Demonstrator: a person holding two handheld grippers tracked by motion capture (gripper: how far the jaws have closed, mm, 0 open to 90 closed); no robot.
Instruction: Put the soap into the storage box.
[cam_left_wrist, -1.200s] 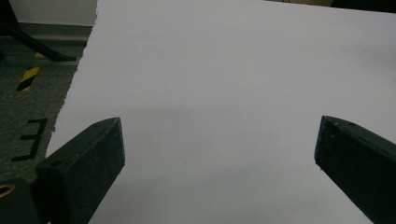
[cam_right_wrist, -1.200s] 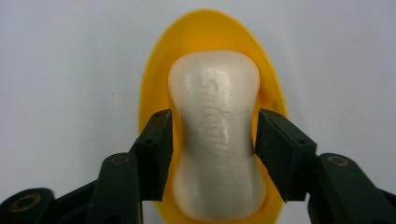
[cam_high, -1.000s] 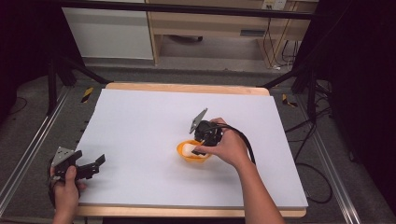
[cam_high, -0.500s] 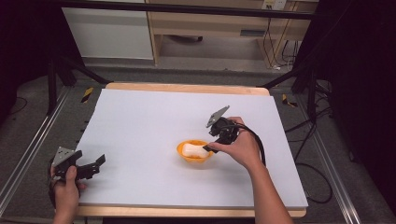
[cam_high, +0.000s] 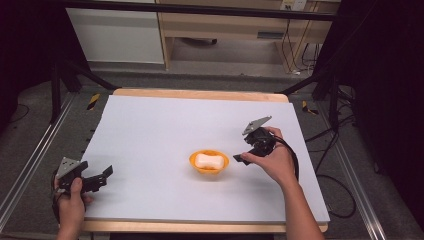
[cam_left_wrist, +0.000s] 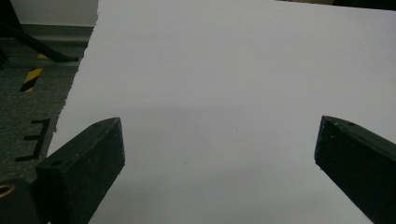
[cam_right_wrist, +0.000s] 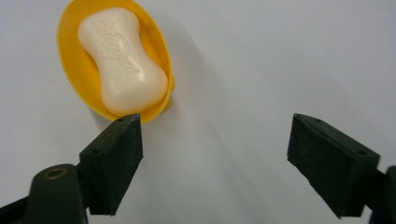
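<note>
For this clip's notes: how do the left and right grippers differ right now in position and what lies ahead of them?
The left gripper sits at the table's near left edge; the right gripper is just right of the orange dish. Left faces bare white surface; right has the white soap bar ahead. Both are open and empty.

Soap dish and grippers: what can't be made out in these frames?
- Soap: embossed brand lettering blurred in the right gripper view, too small in the high view.
- Dish: its base hidden beneath it; its near rim sits behind the right gripper jaw.
- Left gripper: jaw bases cut off by the bottom edge.
</note>
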